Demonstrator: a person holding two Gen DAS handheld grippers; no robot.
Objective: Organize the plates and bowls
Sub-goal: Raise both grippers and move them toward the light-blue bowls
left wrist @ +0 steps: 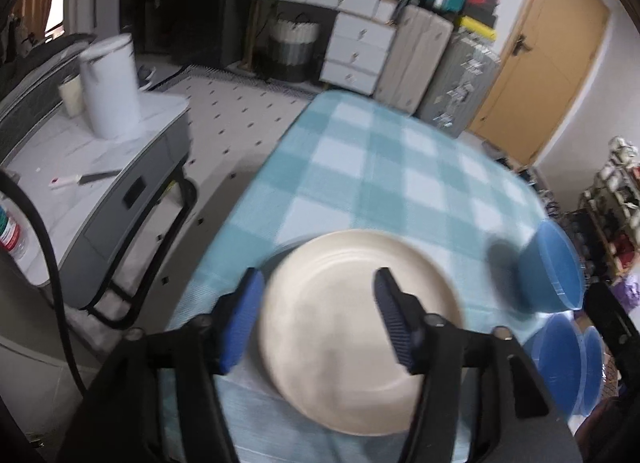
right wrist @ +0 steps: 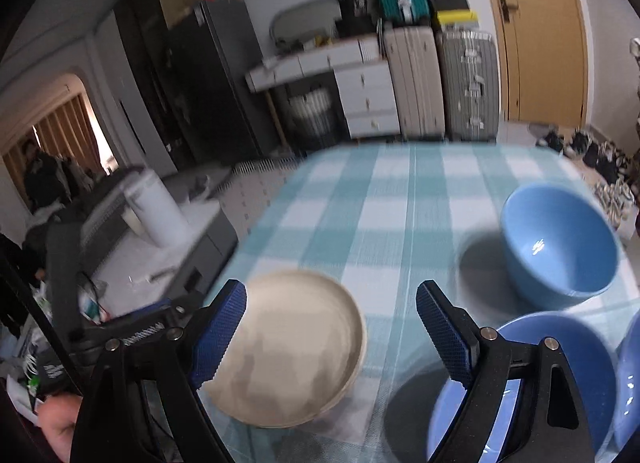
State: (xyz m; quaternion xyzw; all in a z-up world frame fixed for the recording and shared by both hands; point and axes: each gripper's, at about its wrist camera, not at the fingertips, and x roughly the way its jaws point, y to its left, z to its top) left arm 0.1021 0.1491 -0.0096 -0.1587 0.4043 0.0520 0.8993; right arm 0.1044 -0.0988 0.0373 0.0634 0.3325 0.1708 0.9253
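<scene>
A: Left wrist?
B: Checked cloth (left wrist: 380, 167) over table; plate (left wrist: 352, 327) lies below left gripper (left wrist: 316, 319), jaws apart, gripping nothing. Drawers (left wrist: 356, 47), door (left wrist: 548, 47) behind.
A: Right wrist?
B: Right gripper (right wrist: 332, 339) wide, empty; plate (right wrist: 296, 347) left, bowls (right wrist: 560, 243) right.

plate (right wrist: 296, 347): cream | bowl (right wrist: 560, 243): blue | tablecloth (right wrist: 360, 215): seemingly teal-white check

On your worktop (right wrist: 400, 199) the plate (right wrist: 296, 347) lies left. One bowl (right wrist: 560, 243) sits to its right, further back. Another bowl (right wrist: 532, 363) lies nearer you.
</scene>
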